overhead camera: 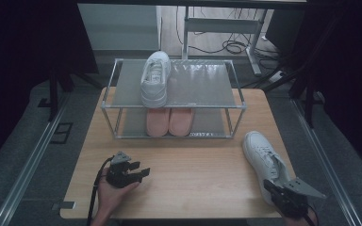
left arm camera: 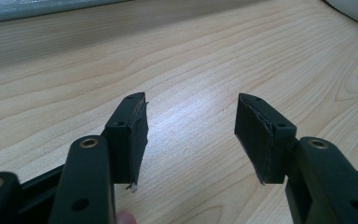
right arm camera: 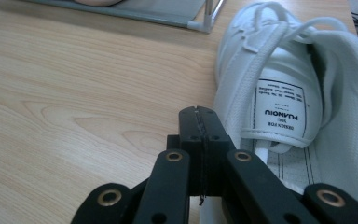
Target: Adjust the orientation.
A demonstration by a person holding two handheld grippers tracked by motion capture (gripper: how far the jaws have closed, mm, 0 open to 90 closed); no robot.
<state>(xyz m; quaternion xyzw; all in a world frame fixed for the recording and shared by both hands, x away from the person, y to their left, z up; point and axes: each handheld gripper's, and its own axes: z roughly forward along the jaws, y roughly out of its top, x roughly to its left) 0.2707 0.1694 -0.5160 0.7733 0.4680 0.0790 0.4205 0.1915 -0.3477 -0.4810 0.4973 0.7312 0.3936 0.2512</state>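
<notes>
right gripper (overhead camera: 269, 187) sits at the near right corner of the wooden table (overhead camera: 193, 174), and i see its two black jaws pressed flat together with nothing between them. it is just beside the heel of a white sneaker (overhead camera: 264, 157) that lies on the table with its toe pointing away toward the rack. in the right gripper view the same gripper (right arm camera: 199, 114) is clenched, and the white sneaker (right arm camera: 279, 93) is right next to it, a little to its right. i can read a small label inside the shoe and see its laces. i cannot tell if the jaws touch the shoe.

left gripper (overhead camera: 141, 170) rests low over the near left part of the table, held in a hand (overhead camera: 111, 193). in the left gripper view (left arm camera: 191, 126) its jaws stand wide apart with bare wood between them, so it holds nothing.

farther back stands a metal shoe rack (overhead camera: 235, 106) with two shelves. a second white sneaker (overhead camera: 154, 77) sits on the top shelf at the left side, toe pointing away. a pair of pink slippers (overhead camera: 169, 121) lies side by side on the bottom shelf.
</notes>
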